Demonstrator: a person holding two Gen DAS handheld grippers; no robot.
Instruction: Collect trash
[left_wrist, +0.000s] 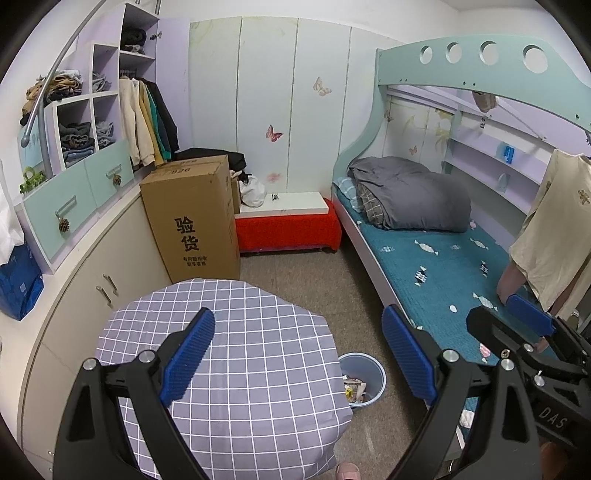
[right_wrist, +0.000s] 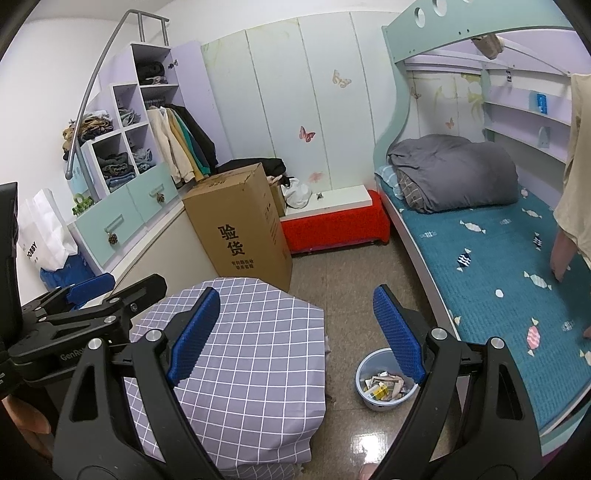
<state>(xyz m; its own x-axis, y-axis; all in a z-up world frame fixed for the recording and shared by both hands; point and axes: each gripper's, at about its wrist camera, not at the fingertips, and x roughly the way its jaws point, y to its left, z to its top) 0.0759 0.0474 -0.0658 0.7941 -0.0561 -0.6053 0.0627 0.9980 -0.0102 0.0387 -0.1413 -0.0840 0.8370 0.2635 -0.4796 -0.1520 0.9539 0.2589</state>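
**Small bedroom, bin on the floor between table and bed**

I stand in a narrow bedroom: speckled floor (right_wrist: 351, 288), a bunk bed (right_wrist: 491, 280) at 3 o'clock, a tall cardboard box (right_wrist: 240, 229) at 12 and a checked-cloth table (right_wrist: 240, 354) right under me. The pale blue trash bin (right_wrist: 384, 380) sits on the floor at about 5 o'clock from the table in the right wrist view, just beside the bed frame; in the left wrist view the table edge half hides it. It holds loose paper scraps and wrappers (right_wrist: 384, 384).

My left gripper (left_wrist: 299, 358) and right gripper (right_wrist: 297, 336) both hang above the table, jaws spread wide, holding nothing.

I judge the bin light, thin plastic, fairly stiff but slippery; I would pinch its upper rim. The scraps are soft and crushable, easy to drop.
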